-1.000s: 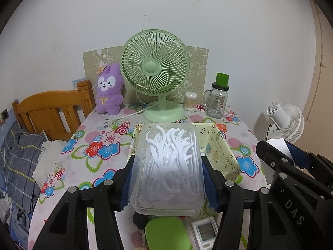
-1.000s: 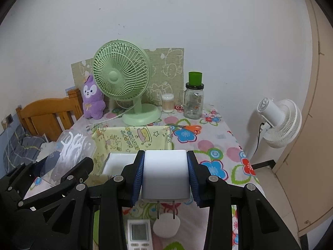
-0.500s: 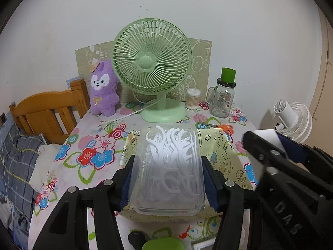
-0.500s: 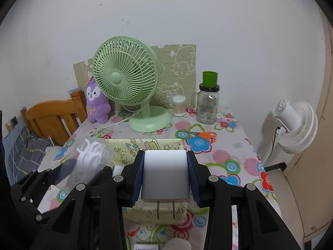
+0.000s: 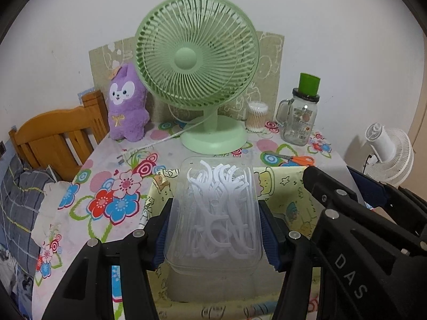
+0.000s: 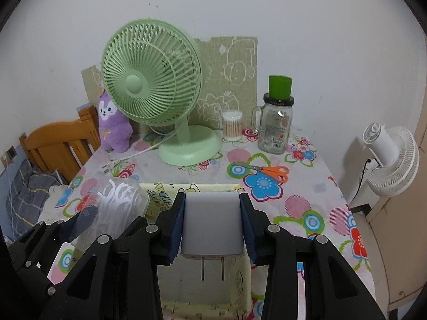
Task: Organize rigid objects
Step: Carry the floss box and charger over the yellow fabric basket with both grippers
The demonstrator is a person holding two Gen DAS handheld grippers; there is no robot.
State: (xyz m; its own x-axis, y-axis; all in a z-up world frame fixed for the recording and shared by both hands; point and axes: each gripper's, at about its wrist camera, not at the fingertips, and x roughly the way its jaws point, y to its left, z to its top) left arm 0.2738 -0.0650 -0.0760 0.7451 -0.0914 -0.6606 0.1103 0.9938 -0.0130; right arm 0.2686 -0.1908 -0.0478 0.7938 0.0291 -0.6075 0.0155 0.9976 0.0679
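Now both grippers over yellow bin [image 5: 283,186]; jaws grip floss-pick box [image 5: 216,213], white charger [image 6: 212,226].

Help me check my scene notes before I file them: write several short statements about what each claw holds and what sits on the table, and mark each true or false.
1. The left claw grips a clear box of white floss picks. True.
2. The right claw is empty. False: it is shut on a white plug adapter, prongs pointing toward the camera.
3. Orange-handled scissors lie on the floral tablecloth. True.
4. The green desk fan lies tipped over. False: it stands upright on its round base.
5. A yellow cartoon-print bin sits below both held items. True.
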